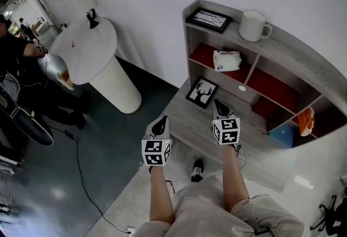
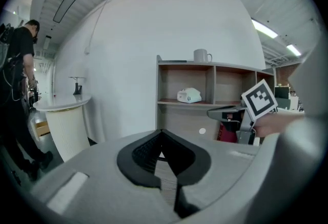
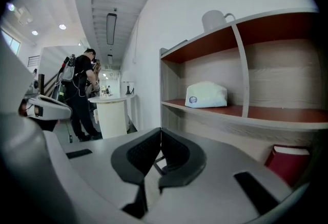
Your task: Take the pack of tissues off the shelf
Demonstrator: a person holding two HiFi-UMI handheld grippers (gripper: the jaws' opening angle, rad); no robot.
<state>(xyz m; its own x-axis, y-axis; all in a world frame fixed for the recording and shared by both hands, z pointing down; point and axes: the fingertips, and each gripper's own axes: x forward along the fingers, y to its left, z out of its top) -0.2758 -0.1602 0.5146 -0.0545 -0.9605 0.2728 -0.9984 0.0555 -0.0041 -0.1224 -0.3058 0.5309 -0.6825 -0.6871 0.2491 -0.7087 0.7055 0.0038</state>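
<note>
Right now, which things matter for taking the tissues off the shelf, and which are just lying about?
Job: white soft pack of tissues; grey wooden shelf; right claw, shut; left claw, shut.
Lying about: white ceramic mug; black-framed deer picture; flat black-framed picture on top; orange object; white round pedestal table.

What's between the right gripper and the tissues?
Only the bare edge of the shelf lies between right gripper and tissues; the right gripper view shows it.

Pale beige clothing (image 1: 217, 214) covers the lap at six o'clock, with a black shoe (image 1: 198, 168) at its twelve o'clock. The left tongs (image 1: 160, 122) and right tongs (image 1: 219, 104) have grey shells, black ribbed pads (image 2: 143, 154) and black-and-white marker cubes (image 1: 156, 152).
</note>
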